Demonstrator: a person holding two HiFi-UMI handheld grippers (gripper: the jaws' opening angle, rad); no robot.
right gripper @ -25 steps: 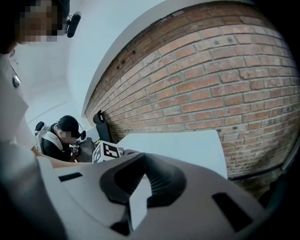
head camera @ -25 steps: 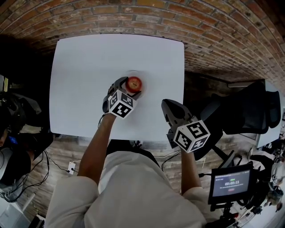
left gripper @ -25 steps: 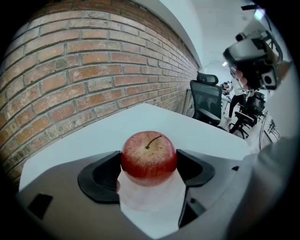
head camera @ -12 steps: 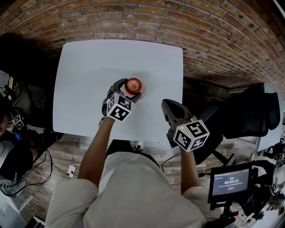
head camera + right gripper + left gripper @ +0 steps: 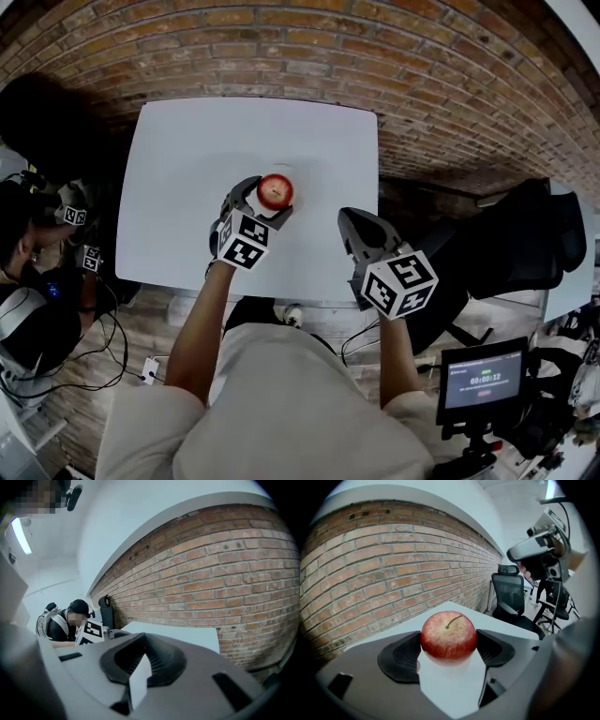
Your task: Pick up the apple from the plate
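Left gripper [image 5: 267, 199] jaws clamp round red apple [image 5: 448, 635], apparently held clear of white desk [image 5: 183, 159]; right gripper [image 5: 143, 656] jaws closed, empty. Next: keep grip steady.

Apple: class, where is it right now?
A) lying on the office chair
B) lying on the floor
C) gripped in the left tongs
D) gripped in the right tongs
C: in the left gripper view the apple sits pinched between the two jaws of the left tongs, stem up.
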